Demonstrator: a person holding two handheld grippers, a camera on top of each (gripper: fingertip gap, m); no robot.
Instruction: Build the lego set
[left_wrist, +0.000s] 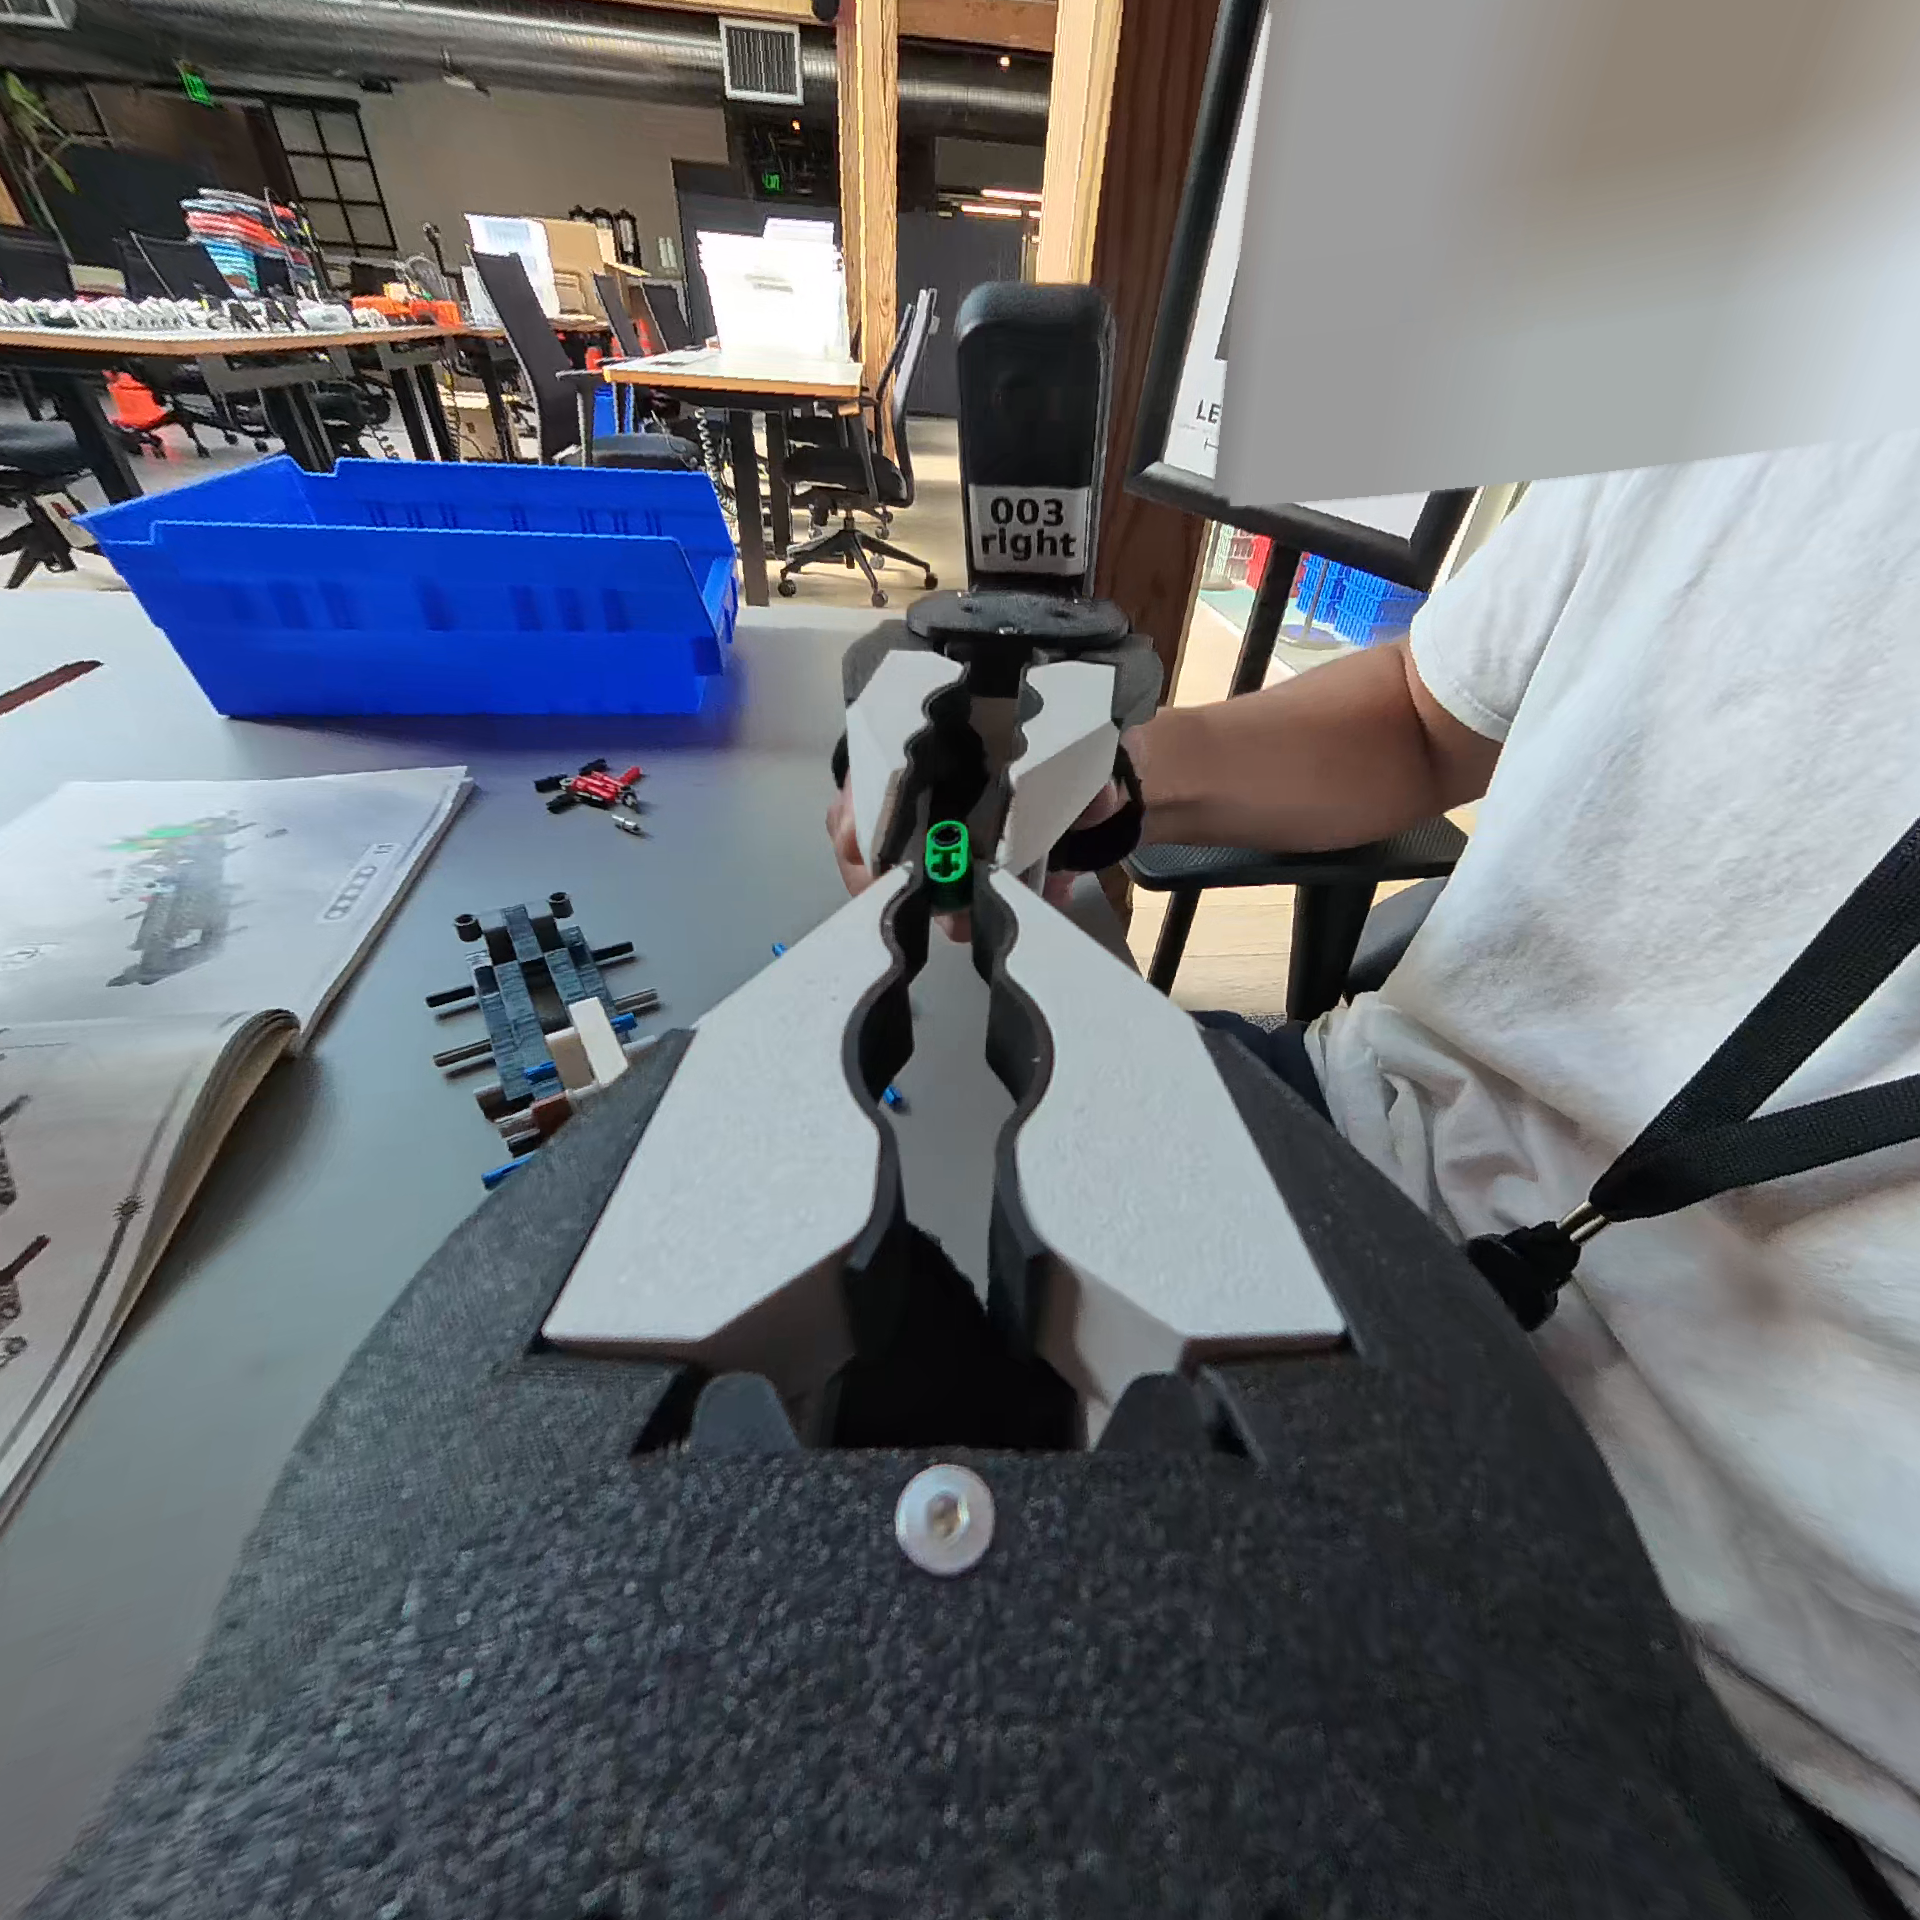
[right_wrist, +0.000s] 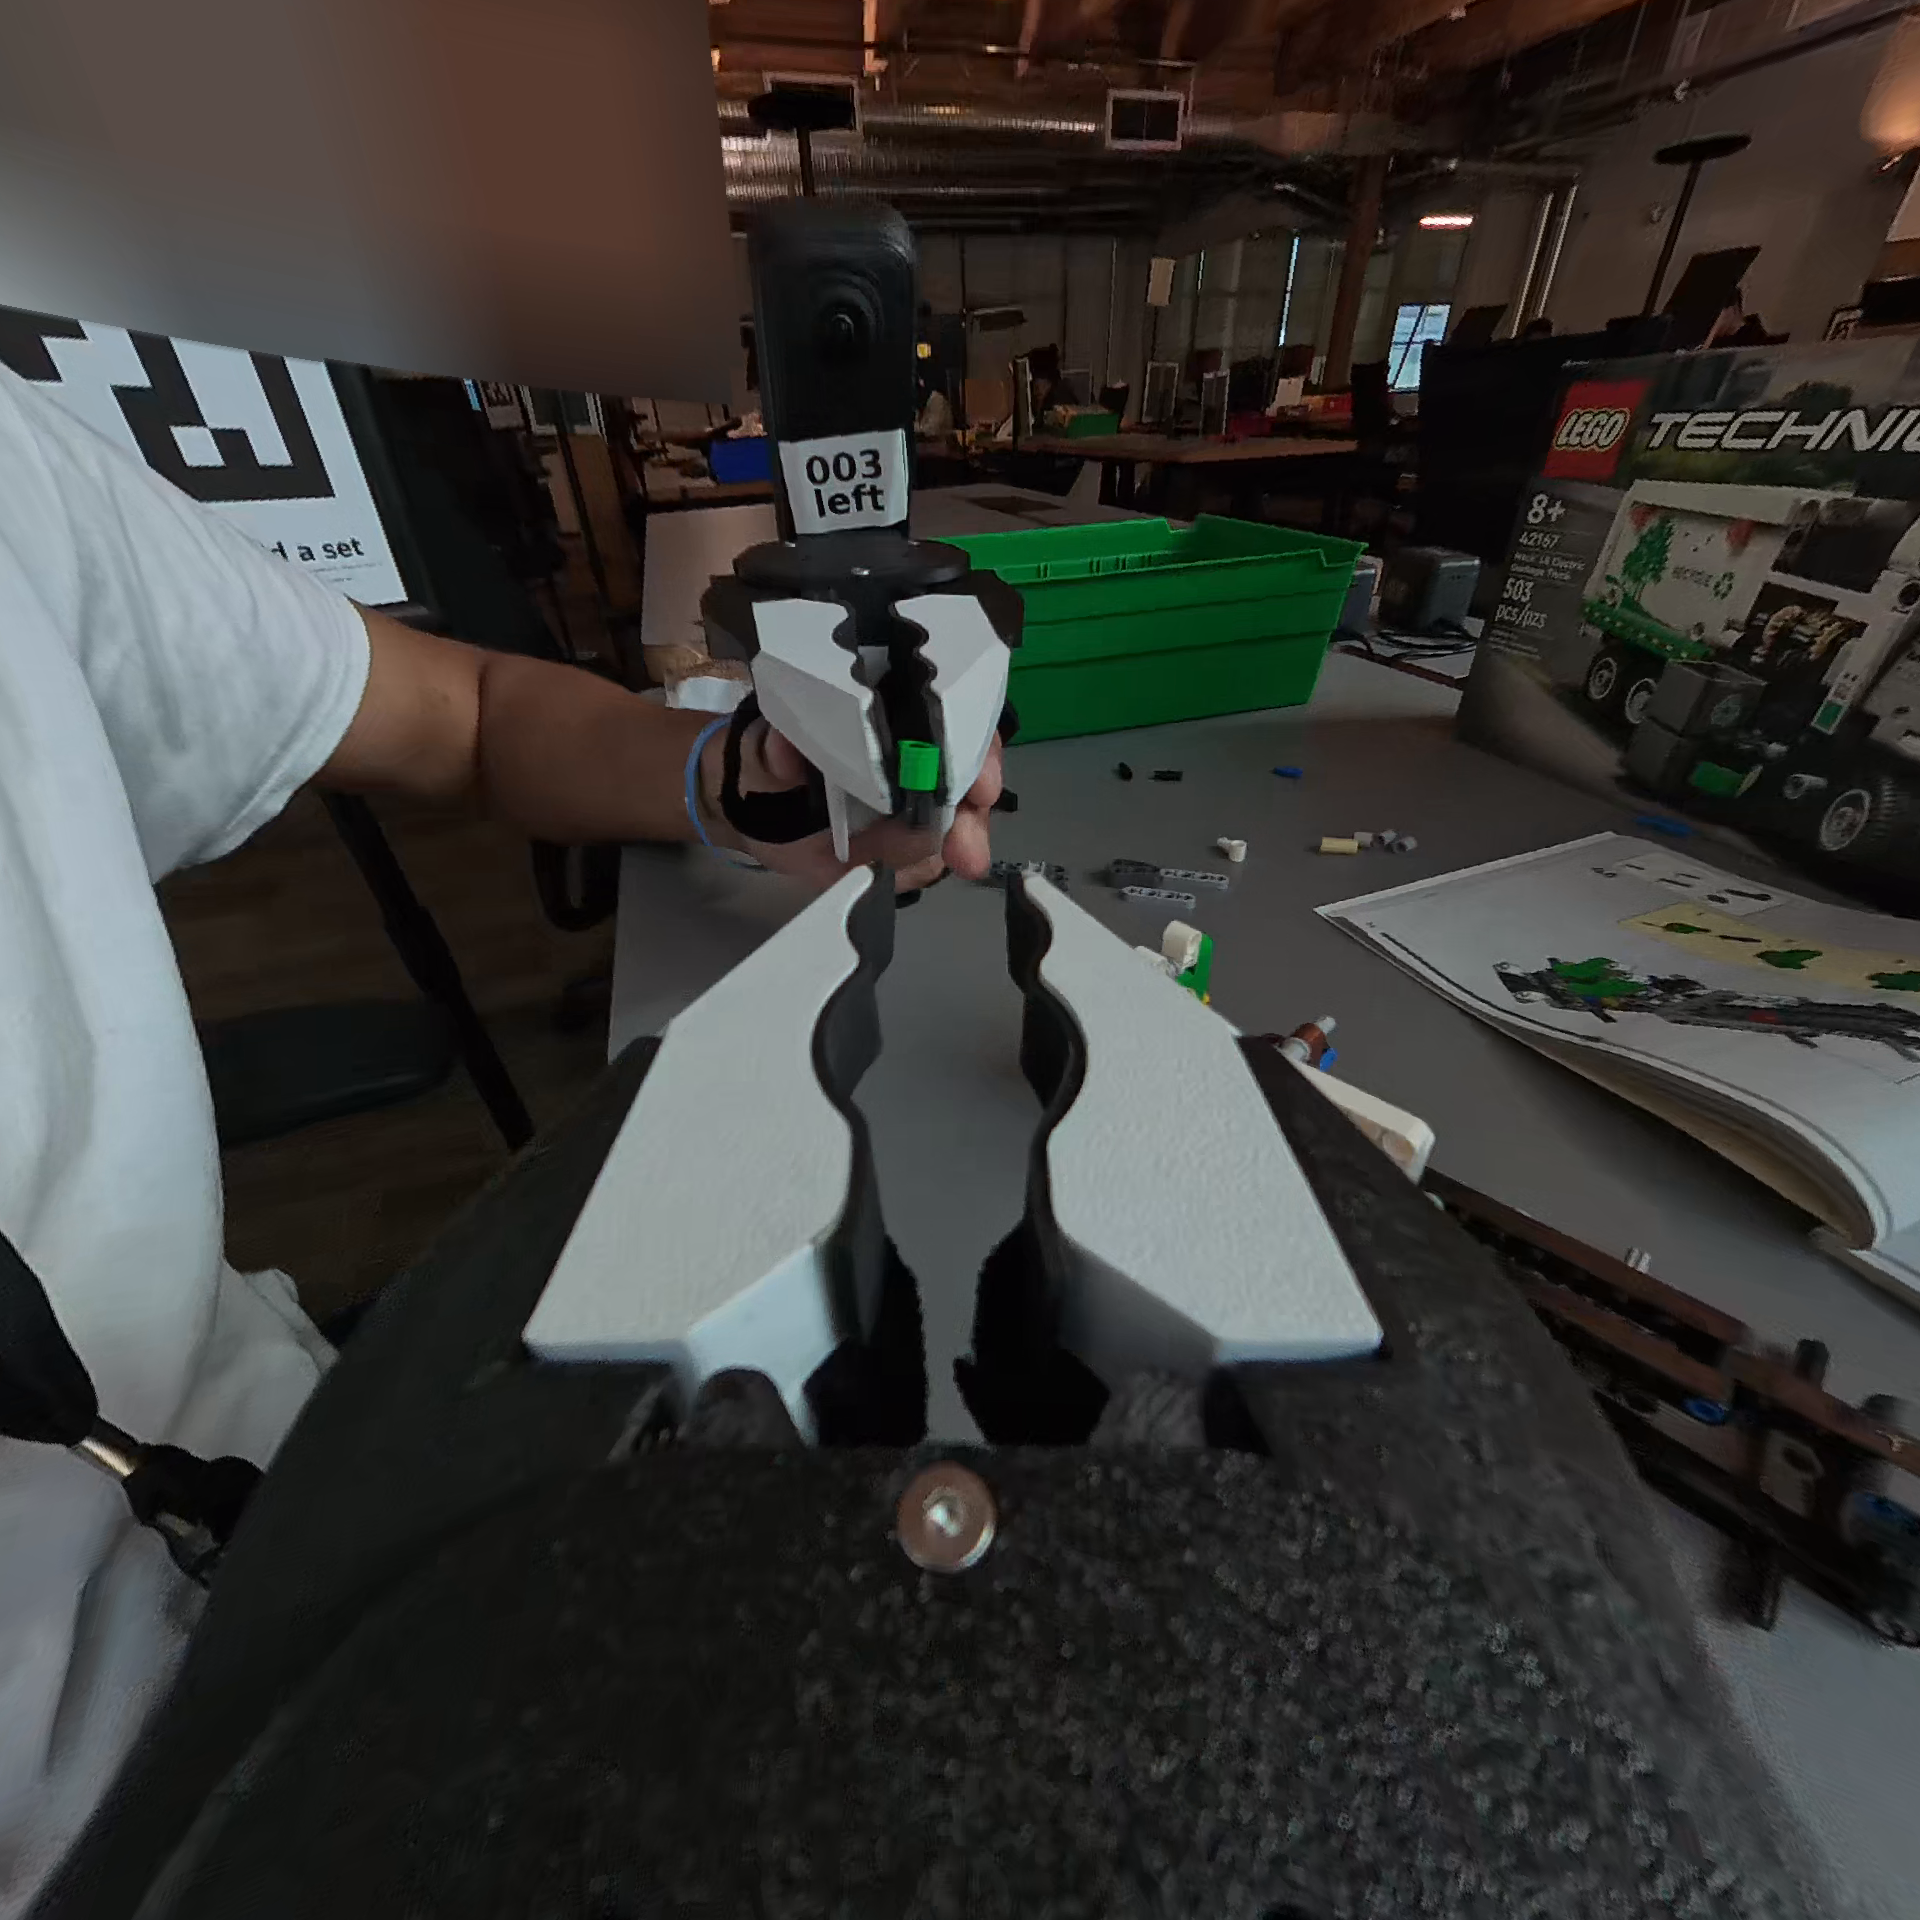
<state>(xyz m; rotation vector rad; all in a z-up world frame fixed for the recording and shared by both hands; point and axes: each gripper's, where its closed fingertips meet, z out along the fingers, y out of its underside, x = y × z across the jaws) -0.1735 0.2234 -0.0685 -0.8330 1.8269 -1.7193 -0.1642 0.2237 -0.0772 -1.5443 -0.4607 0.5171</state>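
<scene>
1. Open workshop with desks and chairs lies behind your jaws. Below them is a grey counter (left_wrist: 343, 1164) with an open instruction booklet (left_wrist: 208, 883), a part-built dark chassis (left_wrist: 540, 987) and a blue bin (left_wrist: 416, 592).
2. Your left gripper (right_wrist: 914, 795) has its jaws pinched on a small green connector (right_wrist: 915, 767), held off the counter at the very tips.
3. Your right gripper (right_wrist: 948, 883) has its jaws parted and empty, with bare counter showing through the gap.
4. The two grippers face each other nearly tip to tip. The connector sits dead ahead of the right jaws, just past their tips and slightly above.
5. Its long axis runs roughly upright, across the left jaws, and a dark pin seems to stick out of its lower end.
6. The right gripper looks nearer any free end, so I'd judge the next move is its.
</scene>
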